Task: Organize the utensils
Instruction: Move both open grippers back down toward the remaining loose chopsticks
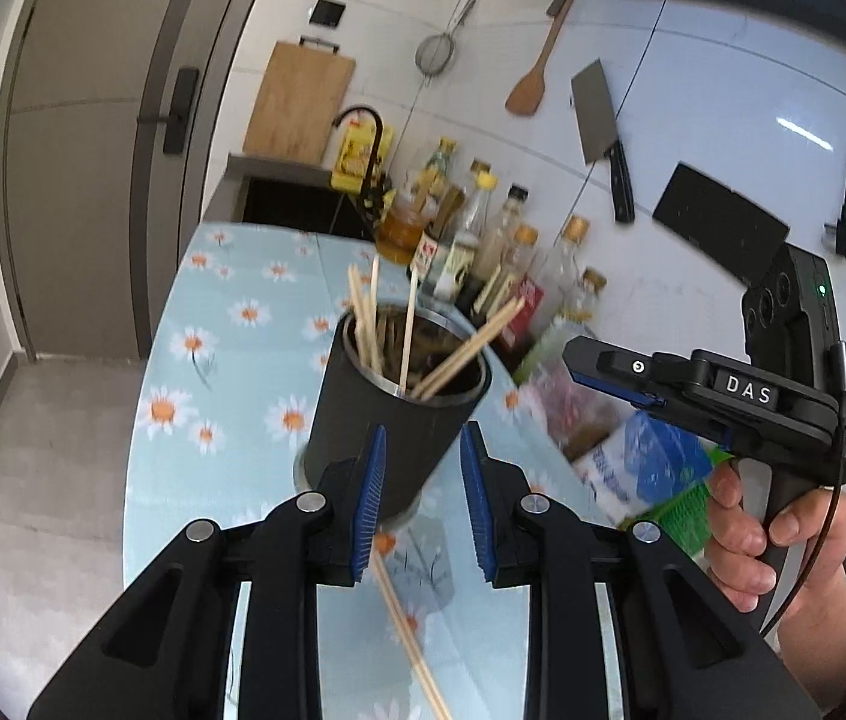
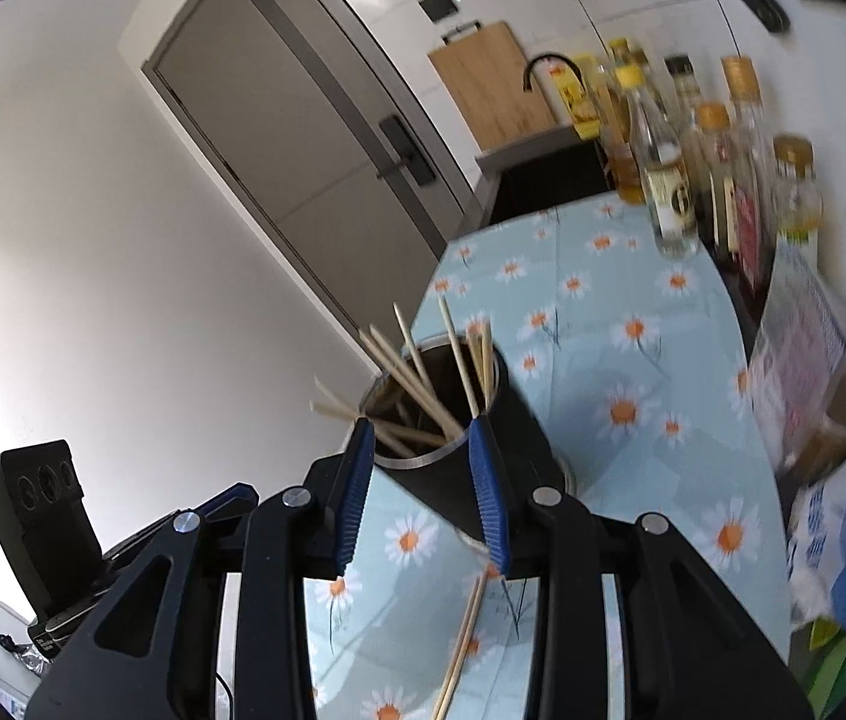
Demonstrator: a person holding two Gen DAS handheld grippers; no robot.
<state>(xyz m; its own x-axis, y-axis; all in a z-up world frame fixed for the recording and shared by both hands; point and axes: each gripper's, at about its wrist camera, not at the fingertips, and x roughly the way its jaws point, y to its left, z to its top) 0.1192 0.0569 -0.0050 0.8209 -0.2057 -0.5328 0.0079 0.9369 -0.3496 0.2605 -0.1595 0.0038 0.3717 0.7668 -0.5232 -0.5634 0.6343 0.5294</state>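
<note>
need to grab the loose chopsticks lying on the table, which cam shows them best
The right wrist view: the loose chopsticks lie unblurred below the open right gripper. The left wrist view shows them too, softer.

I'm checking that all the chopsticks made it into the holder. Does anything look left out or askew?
Yes. A pair of loose chopsticks lies flat on the tablecloth beside the black holder, outside it. The chopsticks inside splay at different angles rather than standing together. Nothing looks spilled or broken.

"DAS" in white letters stands on the top of the right tongs point(image 1: 609, 381); bottle labels are too blurred to read
</note>
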